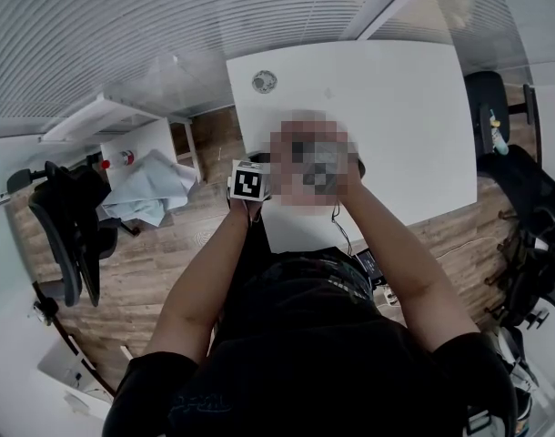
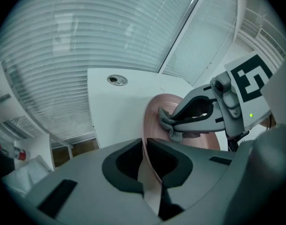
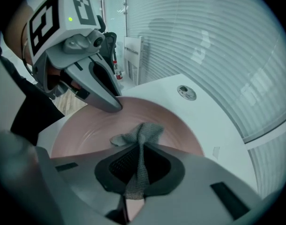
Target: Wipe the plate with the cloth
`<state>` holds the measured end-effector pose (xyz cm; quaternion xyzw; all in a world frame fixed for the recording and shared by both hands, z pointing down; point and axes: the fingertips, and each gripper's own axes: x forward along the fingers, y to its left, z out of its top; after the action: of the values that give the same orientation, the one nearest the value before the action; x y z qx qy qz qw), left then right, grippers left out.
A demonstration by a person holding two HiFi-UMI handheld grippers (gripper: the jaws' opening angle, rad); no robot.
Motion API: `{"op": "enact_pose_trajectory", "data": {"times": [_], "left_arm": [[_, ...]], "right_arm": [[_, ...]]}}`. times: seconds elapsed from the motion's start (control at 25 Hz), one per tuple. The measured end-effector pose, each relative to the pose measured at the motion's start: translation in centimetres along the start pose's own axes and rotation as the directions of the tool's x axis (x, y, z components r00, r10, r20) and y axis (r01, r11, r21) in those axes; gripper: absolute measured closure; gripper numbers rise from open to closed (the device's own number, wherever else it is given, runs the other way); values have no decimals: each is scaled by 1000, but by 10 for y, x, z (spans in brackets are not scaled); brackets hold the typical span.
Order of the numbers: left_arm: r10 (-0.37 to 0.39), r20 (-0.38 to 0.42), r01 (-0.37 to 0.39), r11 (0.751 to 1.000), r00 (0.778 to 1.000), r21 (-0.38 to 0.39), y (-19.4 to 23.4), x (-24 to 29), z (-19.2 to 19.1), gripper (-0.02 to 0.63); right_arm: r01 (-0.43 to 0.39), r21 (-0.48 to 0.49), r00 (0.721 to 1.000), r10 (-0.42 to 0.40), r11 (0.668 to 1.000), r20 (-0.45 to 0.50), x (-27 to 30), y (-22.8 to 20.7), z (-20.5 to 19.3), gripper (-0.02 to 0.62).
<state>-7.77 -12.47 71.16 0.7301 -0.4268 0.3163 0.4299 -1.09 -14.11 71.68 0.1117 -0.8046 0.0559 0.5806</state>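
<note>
**A:** What does the left gripper (image 2: 144, 149) have?

**B:** Its jaws stand narrow, clamped on the rim of the pink plate (image 2: 201, 142). The rim runs edge-on between them, and the plate's face spreads out beyond and to the right of the tips, over the white worktop (image 2: 115, 111). I cannot tell whether the plate rests on it.

**A:** And the right gripper (image 3: 137, 149)?

**B:** It is closed on the grey cloth (image 3: 142, 131). A strip of cloth runs up between the jaws, and the bunched end just past the tips lies against the plate's face.

**A:** How do the two stand to each other?

**B:** They are near. The left gripper bites the rim up and left of the right gripper's tips.

**A:** Anything else?

**B:** A round metal grommet (image 3: 186, 92) sits in the worktop, beyond the plate and well apart from both grippers.
</note>
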Motion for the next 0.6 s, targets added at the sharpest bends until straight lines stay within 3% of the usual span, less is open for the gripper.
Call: {"op": "enact_pose_trajectory", "data": {"times": [0.28, 0.6], "left_arm": [[10, 5, -10, 1000, 1000, 15, 0, 1, 6, 565], [18, 4, -18, 1000, 1000, 12, 0, 2, 6, 565]], "right_arm": [[-82, -22, 996, 83, 996, 32, -4, 42, 1, 554], [-147, -28, 989, 148, 989, 3, -16, 87, -30, 554]]}}
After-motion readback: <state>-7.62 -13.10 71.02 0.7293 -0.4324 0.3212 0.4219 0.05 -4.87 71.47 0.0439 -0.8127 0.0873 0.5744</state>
